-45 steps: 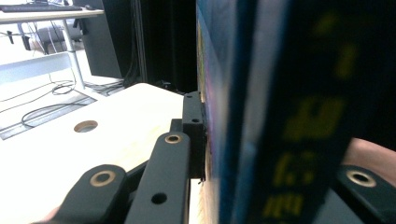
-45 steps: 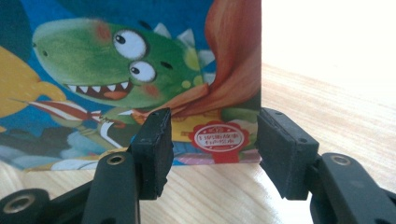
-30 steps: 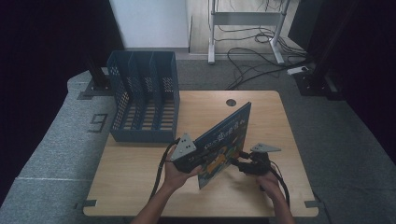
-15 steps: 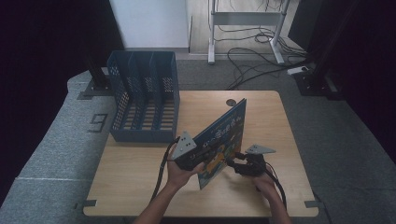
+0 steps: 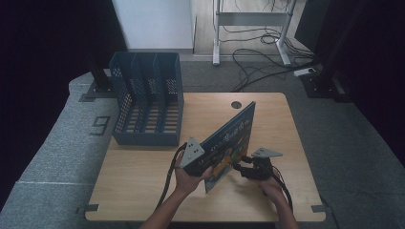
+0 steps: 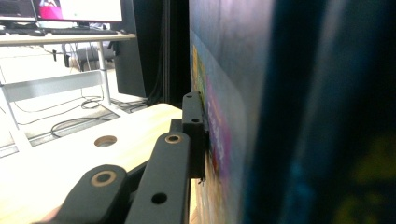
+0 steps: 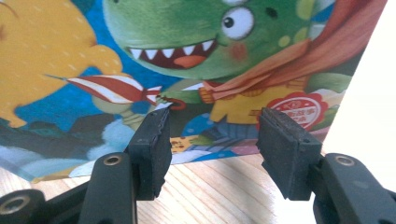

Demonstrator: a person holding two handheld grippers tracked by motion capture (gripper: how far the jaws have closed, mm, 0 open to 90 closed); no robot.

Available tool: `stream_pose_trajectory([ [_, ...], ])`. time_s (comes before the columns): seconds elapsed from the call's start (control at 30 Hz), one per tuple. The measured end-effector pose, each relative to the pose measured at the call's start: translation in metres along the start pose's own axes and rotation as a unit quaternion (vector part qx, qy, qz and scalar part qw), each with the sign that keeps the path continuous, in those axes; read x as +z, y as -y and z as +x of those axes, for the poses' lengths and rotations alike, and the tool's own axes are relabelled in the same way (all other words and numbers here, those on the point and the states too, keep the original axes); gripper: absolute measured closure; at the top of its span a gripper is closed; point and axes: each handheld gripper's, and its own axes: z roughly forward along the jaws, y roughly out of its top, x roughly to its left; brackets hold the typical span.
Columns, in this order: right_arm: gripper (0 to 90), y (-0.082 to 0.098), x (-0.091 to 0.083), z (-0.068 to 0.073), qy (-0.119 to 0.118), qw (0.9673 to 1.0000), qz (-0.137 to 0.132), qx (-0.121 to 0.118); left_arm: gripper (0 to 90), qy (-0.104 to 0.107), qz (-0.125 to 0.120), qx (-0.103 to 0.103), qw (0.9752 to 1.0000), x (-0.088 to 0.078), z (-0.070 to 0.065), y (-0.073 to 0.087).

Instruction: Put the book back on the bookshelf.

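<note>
Black jaws of the left gripper (image 5: 197, 161) clamp the near edge of the picture book (image 5: 230, 139), holding it tilted on edge over the desk (image 5: 143, 191). Right gripper (image 7: 211, 151) faces the cover with jaws apart, empty. Book looks thin, stiff, glossy, likely slippery; grip near the spine.

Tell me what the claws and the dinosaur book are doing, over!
Left claw shut on the picture book, holding it up on edge on the table. Right claw open, facing the cover. Blue file rack stands apart, nothing blocking.
</note>
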Motion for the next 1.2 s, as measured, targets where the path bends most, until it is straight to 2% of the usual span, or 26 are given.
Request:
stream_pose_trajectory([
  [0.1, 43.3, 0.000, -0.001, -0.002, 0.004, 1.0000, 0.001, 0.001, 81.7, 0.005, -0.009, -0.009, 0.9999, -0.002, 0.001, 0.000],
  [0.17, 43.4, 0.001, -0.002, -0.003, 0.007, 1.0000, -0.001, 0.003, 81.8, 0.000, -0.013, -0.009, 0.9999, -0.004, 0.000, -0.001],
  [0.27, 43.4, 0.001, -0.003, -0.005, 0.010, 0.9999, -0.005, 0.008, 81.9, -0.004, -0.019, -0.022, 0.9996, -0.008, 0.003, -0.003],
  [0.43, 43.4, 0.001, -0.005, -0.008, 0.017, 0.9998, -0.006, 0.013, 81.8, -0.013, -0.018, -0.034, 0.9992, -0.013, 0.009, -0.006],
  [0.6, 43.5, 0.002, -0.006, -0.011, 0.021, 0.9996, -0.009, 0.019, 81.8, -0.024, -0.017, -0.030, 0.9991, -0.019, 0.013, -0.009],
  [0.83, 43.5, 0.003, -0.007, -0.014, 0.027, 0.9993, -0.009, 0.026, 82.0, -0.041, -0.019, 0.000, 0.9990, -0.027, 0.013, -0.014],
  [1.03, 43.5, 0.004, -0.006, -0.016, 0.033, 0.9990, -0.008, 0.030, 82.0, -0.034, -0.021, -0.002, 0.9992, -0.032, 0.014, -0.019],
  [1.2, 43.5, 0.007, -0.005, -0.019, 0.043, 0.9983, -0.003, 0.039, 82.0, -0.037, -0.018, -0.004, 0.9992, -0.035, 0.016, -0.022],
])
